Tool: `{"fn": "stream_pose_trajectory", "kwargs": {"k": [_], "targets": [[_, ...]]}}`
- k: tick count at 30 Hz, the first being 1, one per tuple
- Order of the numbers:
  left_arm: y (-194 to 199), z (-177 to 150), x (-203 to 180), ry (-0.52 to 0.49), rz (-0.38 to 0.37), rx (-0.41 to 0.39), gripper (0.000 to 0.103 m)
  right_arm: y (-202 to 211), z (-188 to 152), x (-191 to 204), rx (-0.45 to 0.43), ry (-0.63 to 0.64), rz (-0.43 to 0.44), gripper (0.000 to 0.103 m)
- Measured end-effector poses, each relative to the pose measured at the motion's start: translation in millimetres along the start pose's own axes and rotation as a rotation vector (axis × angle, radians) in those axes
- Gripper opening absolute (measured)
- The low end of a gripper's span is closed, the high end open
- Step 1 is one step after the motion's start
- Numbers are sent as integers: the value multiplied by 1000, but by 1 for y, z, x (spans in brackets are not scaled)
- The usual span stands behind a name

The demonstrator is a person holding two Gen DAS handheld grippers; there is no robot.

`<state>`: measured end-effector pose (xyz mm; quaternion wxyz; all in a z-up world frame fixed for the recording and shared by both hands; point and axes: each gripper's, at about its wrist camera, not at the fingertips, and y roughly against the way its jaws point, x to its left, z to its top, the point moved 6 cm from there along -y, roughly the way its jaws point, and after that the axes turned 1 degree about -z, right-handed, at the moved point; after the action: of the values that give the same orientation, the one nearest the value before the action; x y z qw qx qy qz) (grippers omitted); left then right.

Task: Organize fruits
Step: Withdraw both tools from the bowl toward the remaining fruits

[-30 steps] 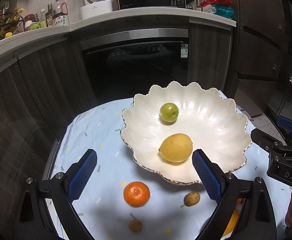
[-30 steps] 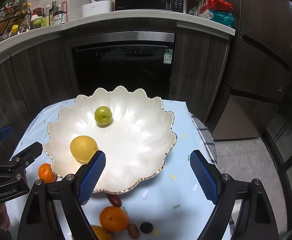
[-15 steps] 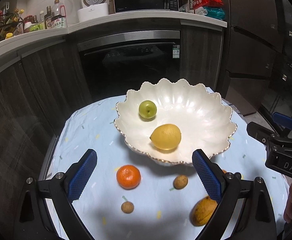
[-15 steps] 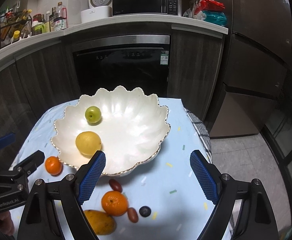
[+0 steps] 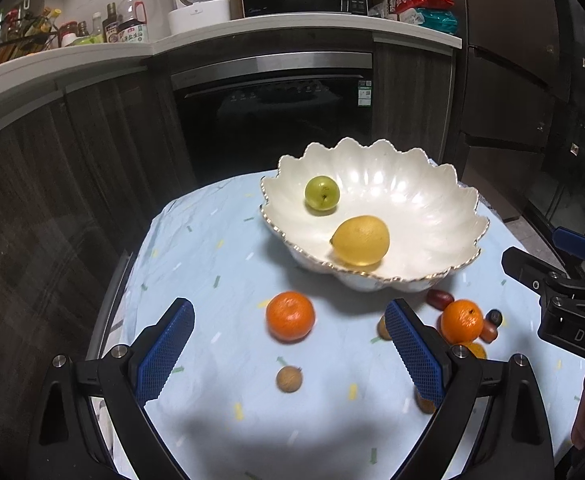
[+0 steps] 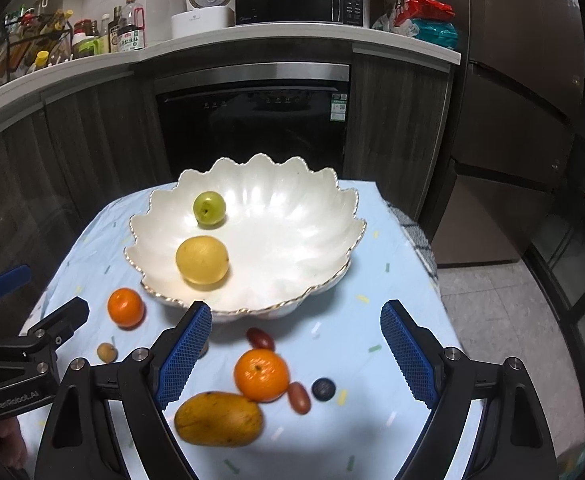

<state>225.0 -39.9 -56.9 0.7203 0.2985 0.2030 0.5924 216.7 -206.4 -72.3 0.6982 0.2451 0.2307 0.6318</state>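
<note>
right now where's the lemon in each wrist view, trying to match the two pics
Left wrist view: the lemon lies in the white bowl, at its near-left side, right of picture centre.
Right wrist view: the lemon lies in the bowl's near-left part, left of picture centre.
Shared landmark: the green fruit just behind the lemon in the bowl.

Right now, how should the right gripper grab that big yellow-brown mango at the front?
Probably from above, closing across the mango's narrow middle. It lies flat and long on the tablecloth, left to right, so its short width suits the open right gripper. An orange touches its right end, so avoid that end.
</note>
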Motion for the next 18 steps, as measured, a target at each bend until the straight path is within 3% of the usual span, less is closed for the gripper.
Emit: {"fn": "stream_pose_trajectory", "kwargs": {"k": [18], "targets": [[-1,-37,16,-20,3,27,98,-5,-44,23,77,-26,2,93]]}}
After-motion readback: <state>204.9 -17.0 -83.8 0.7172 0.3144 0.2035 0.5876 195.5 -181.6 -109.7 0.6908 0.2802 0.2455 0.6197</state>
